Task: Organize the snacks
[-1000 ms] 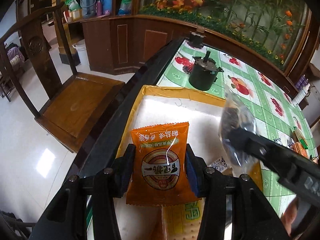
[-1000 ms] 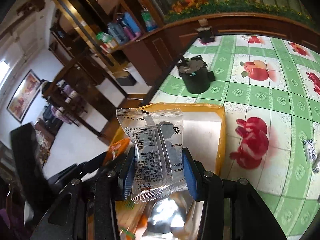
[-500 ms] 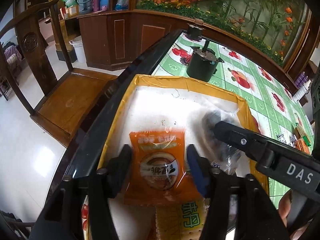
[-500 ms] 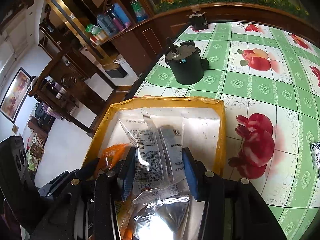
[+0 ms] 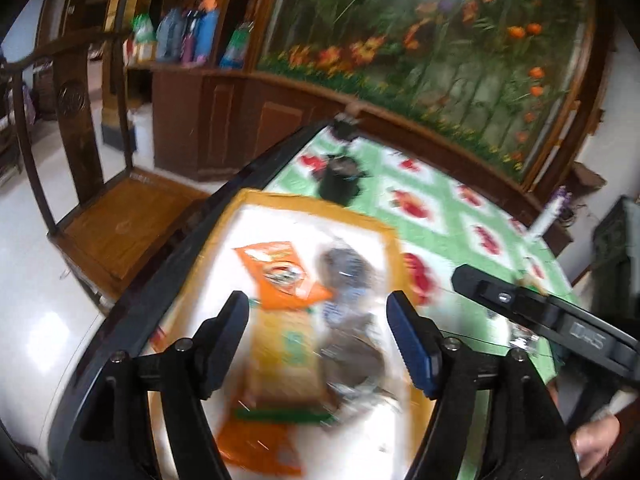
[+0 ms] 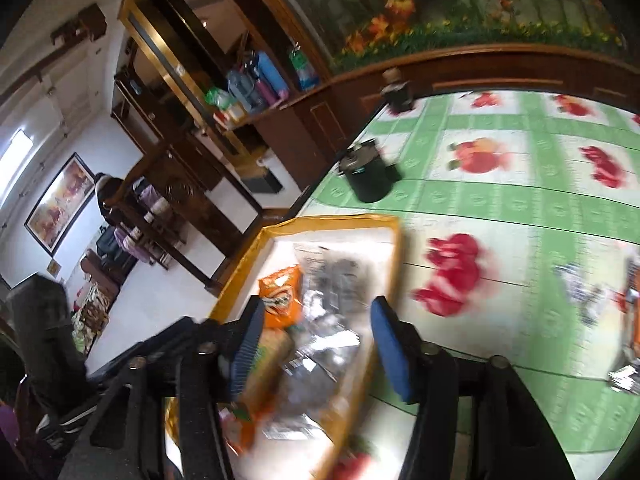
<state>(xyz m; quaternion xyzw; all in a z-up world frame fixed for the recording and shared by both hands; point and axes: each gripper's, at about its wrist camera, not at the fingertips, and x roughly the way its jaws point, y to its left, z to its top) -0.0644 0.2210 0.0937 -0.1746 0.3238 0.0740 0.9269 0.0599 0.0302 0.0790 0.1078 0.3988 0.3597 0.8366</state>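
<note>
Orange snack packet (image 5: 280,276) and clear packet (image 6: 332,276) lying in the yellow-rimmed tray (image 5: 304,202) just ahead of both spread, empty jaws: lift clear, then reach right for loose snacks (image 6: 580,292).
</note>
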